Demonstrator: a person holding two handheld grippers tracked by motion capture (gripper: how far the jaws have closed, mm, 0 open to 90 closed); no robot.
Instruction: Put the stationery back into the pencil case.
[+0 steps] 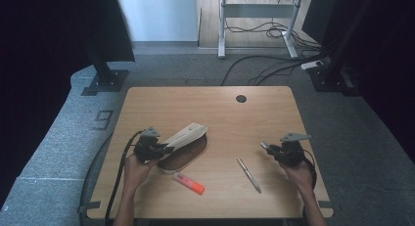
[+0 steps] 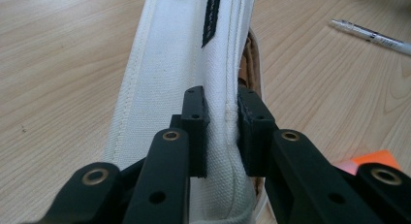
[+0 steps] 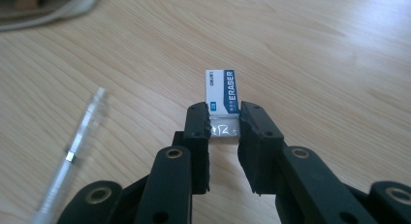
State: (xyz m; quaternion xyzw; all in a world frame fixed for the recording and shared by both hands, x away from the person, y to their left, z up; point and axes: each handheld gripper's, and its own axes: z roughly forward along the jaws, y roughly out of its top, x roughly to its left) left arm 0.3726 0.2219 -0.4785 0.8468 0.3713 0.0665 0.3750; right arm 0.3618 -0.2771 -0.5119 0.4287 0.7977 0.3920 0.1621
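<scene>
A cream canvas pencil case (image 1: 188, 136) lies left of the table's middle, its flap lifted off the brown inside (image 1: 185, 155). My left gripper (image 1: 169, 148) is shut on the near end of that flap; in the left gripper view the pads (image 2: 196, 117) pinch the canvas (image 2: 179, 49) along its seam. At the right, my right gripper (image 1: 265, 146) is held a little above the table, pointing left. In the right gripper view its jaws are shut on a white eraser (image 3: 222, 88) with a blue sleeve, whose far end sticks out past the fingertips.
A clear pen (image 1: 248, 174) lies on the wooden table (image 1: 220, 108) between the two hands. An orange-and-pink highlighter (image 1: 188, 183) lies near the front edge, below the case. A cable hole (image 1: 241, 98) sits at the back. Cables and stand feet cover the floor behind.
</scene>
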